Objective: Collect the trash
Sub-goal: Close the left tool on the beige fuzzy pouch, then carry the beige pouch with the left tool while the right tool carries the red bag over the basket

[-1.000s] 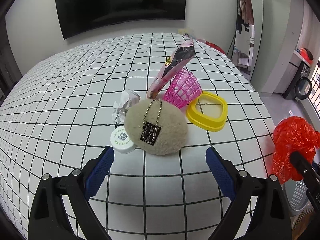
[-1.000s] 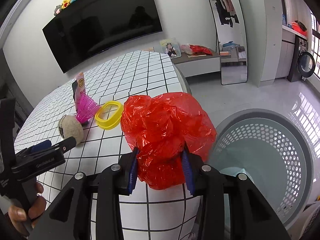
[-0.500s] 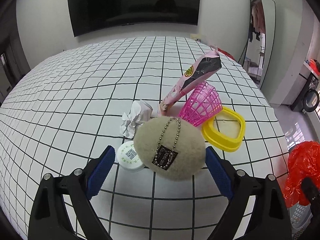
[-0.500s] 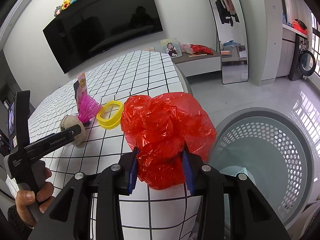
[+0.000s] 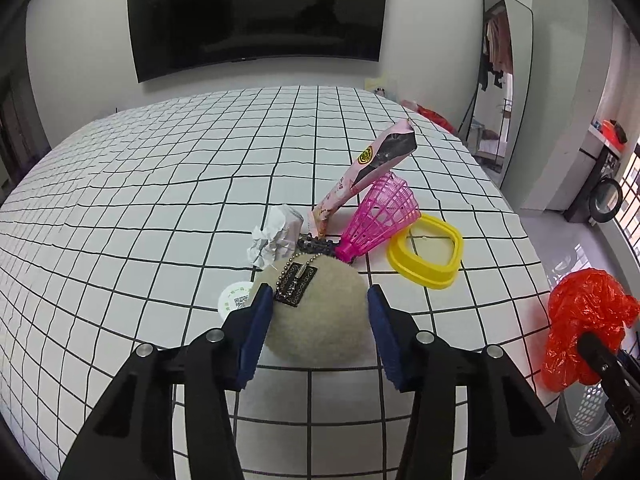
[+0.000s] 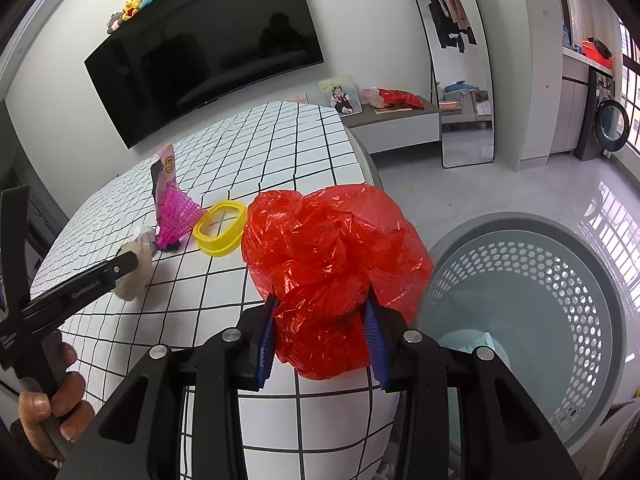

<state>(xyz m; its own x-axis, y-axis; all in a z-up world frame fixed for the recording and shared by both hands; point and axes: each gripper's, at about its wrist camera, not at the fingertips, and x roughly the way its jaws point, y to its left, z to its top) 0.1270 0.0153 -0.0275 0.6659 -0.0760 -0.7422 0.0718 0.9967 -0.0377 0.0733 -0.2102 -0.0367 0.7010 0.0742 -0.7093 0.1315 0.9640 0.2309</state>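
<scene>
A beige fluffy pouch (image 5: 318,316) with a bead chain and black tag lies on the checked tablecloth (image 5: 160,208). My left gripper (image 5: 316,334) is open with its blue pads on either side of the pouch, close to touching. Behind it lie a crumpled paper ball (image 5: 272,236), a white round lid (image 5: 236,300), a pink snack wrapper (image 5: 368,168), a pink plastic shuttlecock (image 5: 380,216) and a yellow ring (image 5: 426,250). My right gripper (image 6: 322,338) is shut on a crumpled red plastic bag (image 6: 332,256), held at the table's edge beside a grey perforated bin (image 6: 532,320).
The bin stands on the floor right of the table and holds some pale trash (image 6: 468,344). A TV (image 5: 256,16) hangs on the far wall. A mirror (image 5: 504,80) leans at the right. The table edge drops off at the right.
My left gripper has moved forward and narrowed around the fluffy pouch, which now sits between its pads. The right gripper with the red bag has stayed put.
</scene>
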